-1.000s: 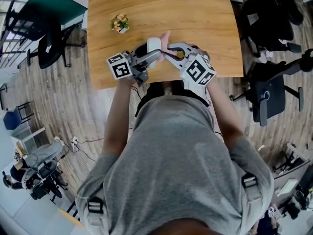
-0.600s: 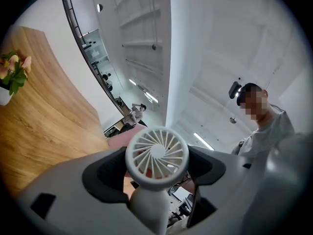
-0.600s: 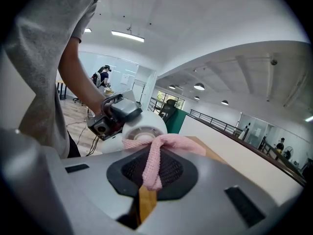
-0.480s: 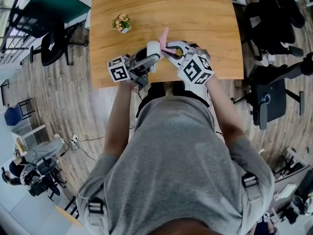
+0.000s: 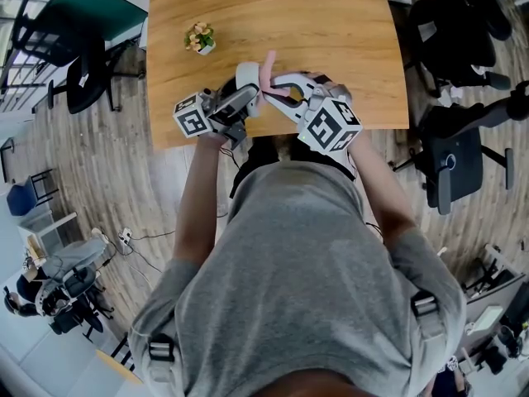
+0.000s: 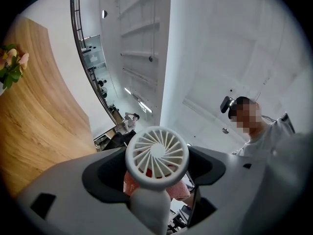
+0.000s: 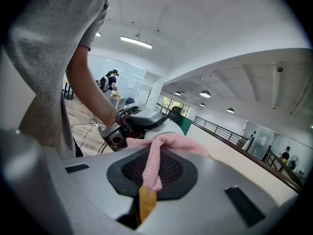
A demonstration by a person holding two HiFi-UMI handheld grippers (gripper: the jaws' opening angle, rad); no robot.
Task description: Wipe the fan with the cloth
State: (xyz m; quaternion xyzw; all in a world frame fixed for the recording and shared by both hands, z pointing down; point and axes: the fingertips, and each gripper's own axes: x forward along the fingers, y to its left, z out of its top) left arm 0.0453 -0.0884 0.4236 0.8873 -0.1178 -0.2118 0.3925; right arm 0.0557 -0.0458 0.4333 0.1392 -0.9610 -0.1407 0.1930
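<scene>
We hold the small white handheld fan (image 6: pixel 157 155) by its handle, the left gripper (image 5: pixel 250 99) fingers clamped on it, above the wooden tabletop (image 5: pixel 331 31) so its grille faces us. The right gripper (image 5: pixel 273 85) fingers are closed on the pink knitted cloth (image 7: pixel 161 148), which drapes against the fan's back for wiping.

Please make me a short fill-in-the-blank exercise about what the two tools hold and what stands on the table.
1. The left tool is shut on a white ___.
2. The cloth in the right tool is ___.
3. The flower pot stands on a ___ table.
Missing words: fan; pink; wooden.
</scene>
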